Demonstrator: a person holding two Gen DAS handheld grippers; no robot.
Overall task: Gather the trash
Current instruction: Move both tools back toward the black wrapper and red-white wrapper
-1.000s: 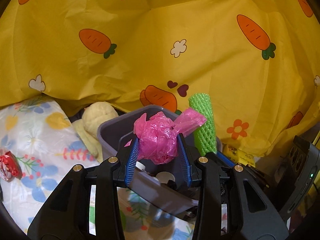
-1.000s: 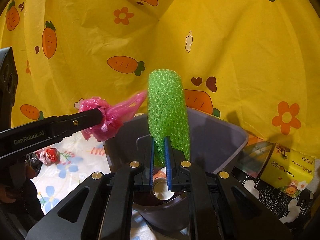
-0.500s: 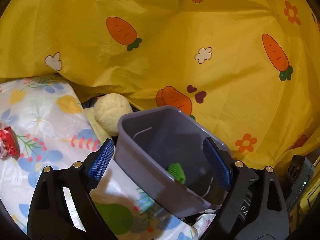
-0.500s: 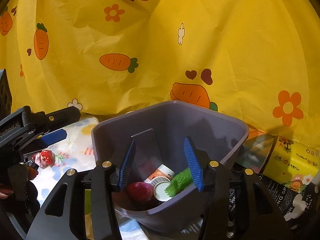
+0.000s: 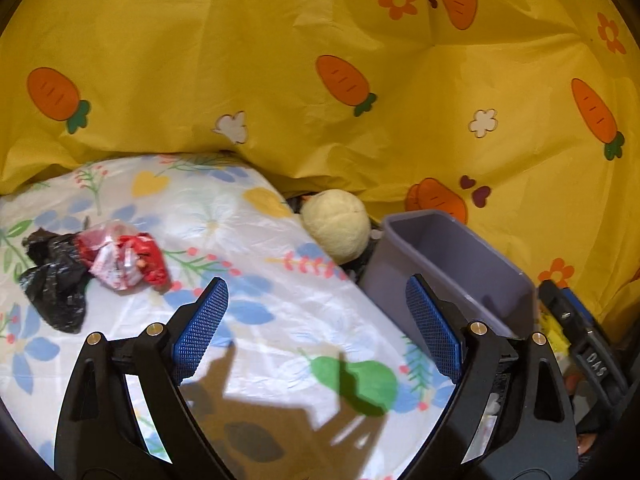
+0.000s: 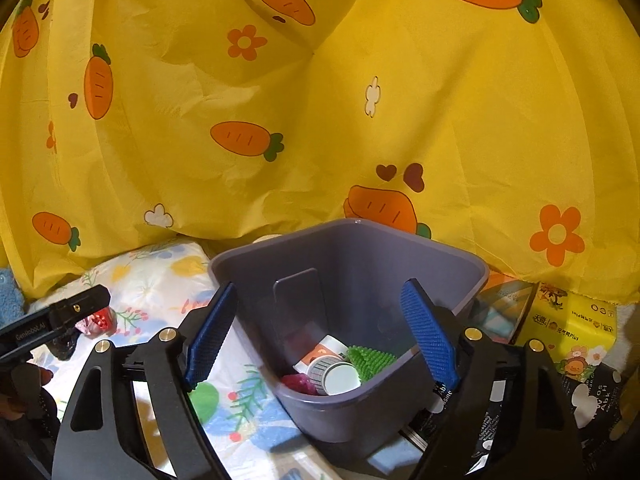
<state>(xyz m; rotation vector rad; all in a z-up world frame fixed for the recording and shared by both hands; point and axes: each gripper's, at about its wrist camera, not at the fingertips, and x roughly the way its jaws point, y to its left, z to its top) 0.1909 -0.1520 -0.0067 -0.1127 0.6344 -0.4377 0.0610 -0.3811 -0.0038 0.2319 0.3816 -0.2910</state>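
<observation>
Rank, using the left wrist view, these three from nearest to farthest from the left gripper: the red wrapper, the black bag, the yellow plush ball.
1. Red wrapper, ahead-left of the left gripper on the floral sheet.
2. Black bag, just beyond the wrapper, far left.
3. Plush ball, farthest back, beside the bin.

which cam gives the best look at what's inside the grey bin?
Right wrist. It looks down into the grey bin, showing the green foam net, a white-capped bottle and something pink at the bottom. The left wrist view catches only the bin's rim and inner wall; contents hidden.
</observation>
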